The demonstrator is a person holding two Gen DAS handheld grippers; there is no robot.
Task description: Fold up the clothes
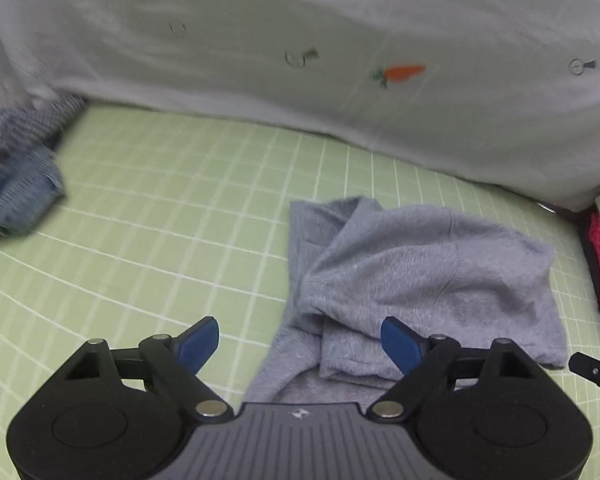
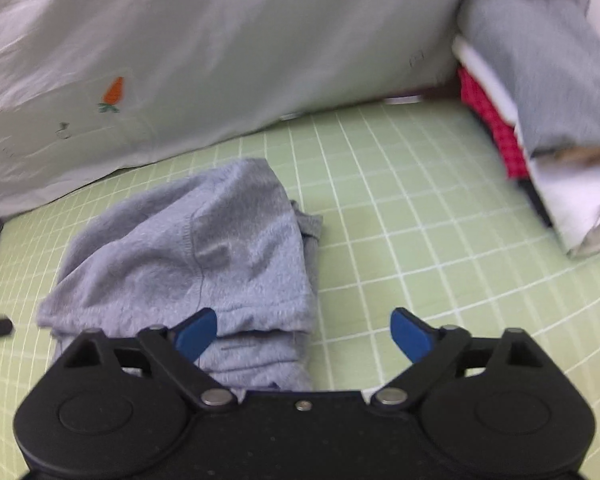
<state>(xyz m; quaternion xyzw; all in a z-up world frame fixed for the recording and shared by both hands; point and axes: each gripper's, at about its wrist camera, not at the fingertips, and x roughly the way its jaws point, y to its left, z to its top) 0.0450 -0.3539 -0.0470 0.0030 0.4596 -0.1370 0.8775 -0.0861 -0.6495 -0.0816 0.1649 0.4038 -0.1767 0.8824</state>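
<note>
Over at nine o'clock in the left wrist view sits a rumpled blue-and-white checked garment (image 1: 16, 168), well apart from the action, so there's plenty of open green grid-lined mat (image 1: 160, 208) between it and the centre. Now the left gripper (image 1: 300, 340), blue fingers spread wide and holding nothing, hovers over the near left edge of the crumpled grey knit garment (image 1: 412, 276), which lies bunched at about four o'clock on the mat, layers heaped and one flap twisted across the middle. There's the worry: pinch that heap now and I'd say more than one layer comes up together, dragging the whole bundle rather than opening it. Behind, from ten to two o'clock, the pale sheet with orange carrot prints (image 1: 340, 40) hangs close as a backdrop, so a big lift away could snag it. Moving right: the right gripper (image 2: 304, 332), fingers equally wide and empty, sits at the grey garment's near right corner, half over bare mat. Clear room runs toward three o'clock, but the stack of folded clothes with a red checked layer (image 2: 496, 128) at two o'clock bounds it; a wide sweep could topple that.
</note>
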